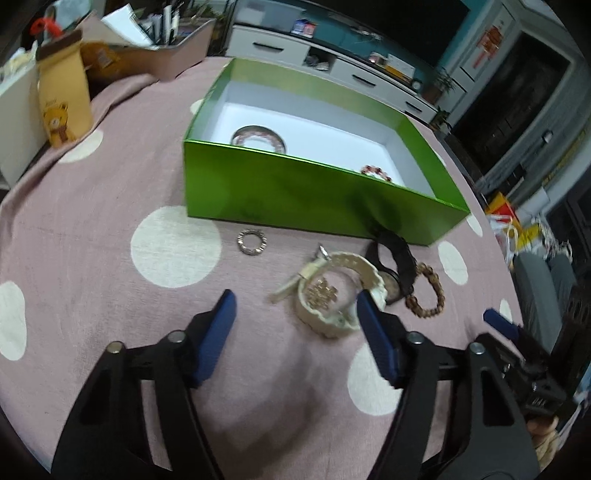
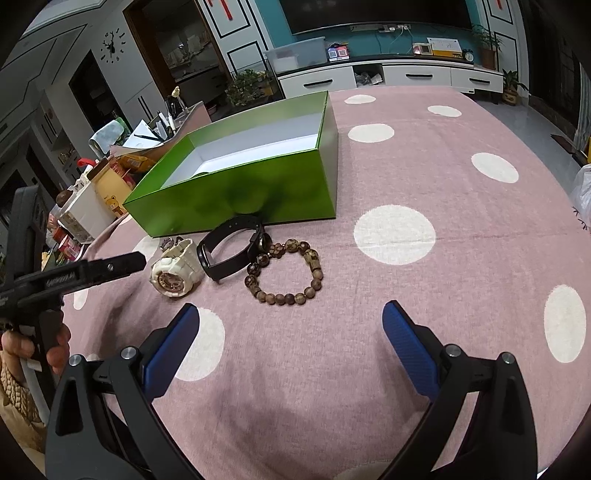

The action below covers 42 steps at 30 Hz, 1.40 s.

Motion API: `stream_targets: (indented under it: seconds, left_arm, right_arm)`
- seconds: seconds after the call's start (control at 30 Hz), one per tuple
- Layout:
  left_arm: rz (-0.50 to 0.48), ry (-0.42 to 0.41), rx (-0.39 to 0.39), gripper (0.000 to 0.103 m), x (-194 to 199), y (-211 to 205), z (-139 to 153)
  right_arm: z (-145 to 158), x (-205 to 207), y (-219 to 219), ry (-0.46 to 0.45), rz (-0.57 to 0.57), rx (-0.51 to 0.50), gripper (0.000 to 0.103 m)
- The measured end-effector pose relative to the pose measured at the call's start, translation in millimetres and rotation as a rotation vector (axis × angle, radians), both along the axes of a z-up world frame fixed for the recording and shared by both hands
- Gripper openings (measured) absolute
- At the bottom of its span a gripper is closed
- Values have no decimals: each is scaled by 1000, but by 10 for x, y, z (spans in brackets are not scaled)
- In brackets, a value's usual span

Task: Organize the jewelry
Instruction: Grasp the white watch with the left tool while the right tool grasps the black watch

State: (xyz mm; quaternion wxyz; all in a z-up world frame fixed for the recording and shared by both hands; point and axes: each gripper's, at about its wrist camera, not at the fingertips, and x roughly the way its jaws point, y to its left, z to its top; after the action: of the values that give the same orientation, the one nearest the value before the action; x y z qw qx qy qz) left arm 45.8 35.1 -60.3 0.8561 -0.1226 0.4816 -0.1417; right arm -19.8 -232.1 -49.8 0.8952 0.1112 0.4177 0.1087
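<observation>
Here the cream watch (image 2: pixel 173 271) lies dial-up, strap toward the green box (image 2: pixel 236 199).

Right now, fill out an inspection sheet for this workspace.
Surface: pink cloth with cream dots, covering the table.
Job's things: green box open, holding a bangle and red bracelet; outside it lie a white watch, black watch, wooden bead bracelet and small ring bracelet.
Clutter: bear bag and a tray of papers at the far edge.
Grippers: left gripper jaws open beside the white watch, not pressing it; right gripper open, empty.
Cables: wires at the wall socket strip.
Surroundings: white drawers, wall clock, plants.
</observation>
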Motion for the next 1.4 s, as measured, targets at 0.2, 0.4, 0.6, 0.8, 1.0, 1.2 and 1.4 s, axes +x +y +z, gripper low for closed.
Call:
stream_targets:
  seconds: [0.2, 0.4, 0.6, 0.8, 1.0, 1.2, 1.4]
  left_arm:
    - [-4, 49, -23, 43, 200, 31, -45]
    - [-41, 75, 14, 38, 357, -44, -95]
    - [-81, 82, 64, 36, 398, -100, -142]
    - [-157, 110, 122, 27, 398, -223, -219]
    - [-165, 98, 116, 19, 408, -266, -232]
    - [-124, 76, 45, 12, 370, -189, -221]
    - [-69, 31, -12, 11, 326, 6, -49]
  right_arm:
    - [-15, 34, 28, -1, 6, -2, 100]
    - [-39, 61, -1, 2, -1, 2, 100]
    - [-51, 85, -31, 6, -7, 4, 100]
    - [-54, 110, -43, 6, -9, 9, 100]
    - [-66, 146, -21, 13, -7, 11, 97]
    - [-51, 174, 91, -1, 38, 5, 85]
    - [34, 218, 245, -47, 123, -5, 72]
